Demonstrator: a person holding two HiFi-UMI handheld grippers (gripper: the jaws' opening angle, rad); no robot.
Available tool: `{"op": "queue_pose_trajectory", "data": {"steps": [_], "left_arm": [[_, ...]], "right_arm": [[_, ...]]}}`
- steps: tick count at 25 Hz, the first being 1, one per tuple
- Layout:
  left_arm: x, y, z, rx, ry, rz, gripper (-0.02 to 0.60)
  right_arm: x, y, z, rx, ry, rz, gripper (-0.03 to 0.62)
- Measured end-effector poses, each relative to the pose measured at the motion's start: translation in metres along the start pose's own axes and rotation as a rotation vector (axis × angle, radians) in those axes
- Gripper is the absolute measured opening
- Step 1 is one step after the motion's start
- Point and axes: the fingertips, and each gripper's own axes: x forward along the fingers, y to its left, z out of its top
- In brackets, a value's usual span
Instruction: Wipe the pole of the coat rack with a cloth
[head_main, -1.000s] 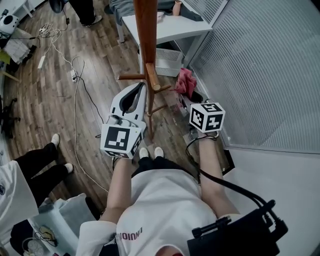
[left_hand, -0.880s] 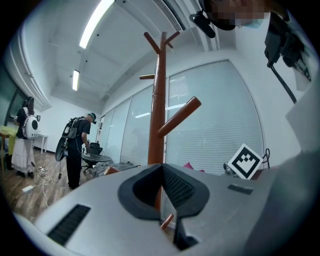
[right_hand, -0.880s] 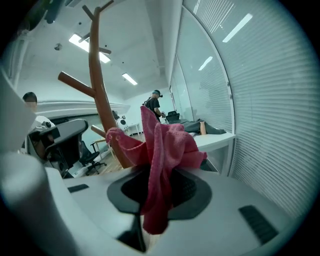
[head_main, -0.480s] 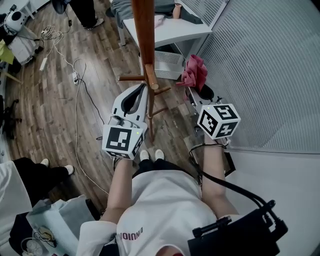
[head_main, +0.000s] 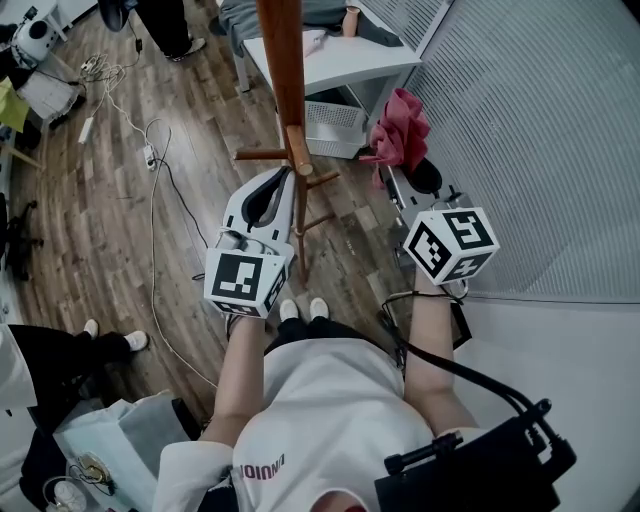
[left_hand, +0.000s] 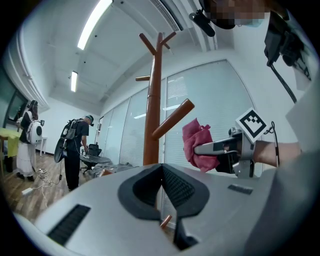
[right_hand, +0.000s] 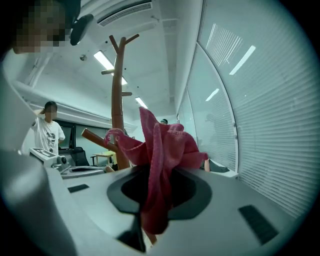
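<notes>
Facing a tall brown wooden coat rack pole (head_main: 283, 70), rising from the plank floor (head_main: 120, 220) with short angled pegs (head_main: 260, 155) branching off it. Judging it stiff, smooth and hard, yet likely to rock if pushed sideways, so calling for a steadying hold low down, below the pegs.

Holding the white left gripper (head_main: 284, 182) just beside that pole under the pegs, jaws lying together with nothing showing between them. Not being able to tell whether the tips are touching the wood.

Carrying the white right gripper (head_main: 408, 178) apart from the pole, over toward the slatted glass wall (head_main: 540, 140), jaws clamped on a crumpled red cloth (head_main: 401, 135).

Reading the cloth as light, soft and floppy, bunching above the jaws and trailing a tail beneath. Pinching it mid-fold, leaving a loose pad free for pressing round the wood. Expecting snags at the pegs, so favouring strokes between them.
</notes>
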Motion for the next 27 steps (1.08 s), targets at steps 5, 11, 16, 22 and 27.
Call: {"op": "queue_pose_trajectory", "data": {"steps": [5,11,16,22,27], "left_arm": [[-0.003,0.0,0.0032,-0.001,-0.005,-0.001,0.014],[-0.0027,0.0018,0.0041,0.0,-0.006,0.005,0.014],[-0.0013,0.0017,0.0013,0.001,-0.002,0.006,0.014],[0.0005,0.0012,-0.0006,0.003,0.004,0.004,0.014],[-0.0007,-0.0007,-0.0013,0.003,0.005,0.003,0.014]], "right_arm": [[-0.0027,0.0026,0.0033,-0.012,-0.001,-0.008,0.097],[-0.0011,0.0018,0.0048,-0.016,0.0,-0.01,0.097],[-0.0011,0.0005,0.004,-0.041,-0.004,-0.019,0.097],[-0.0001,-0.0012,0.0021,-0.036,-0.001,-0.019,0.097],[-0.0017,-0.0013,0.0007,-0.024,-0.003,-0.017,0.097]]}}
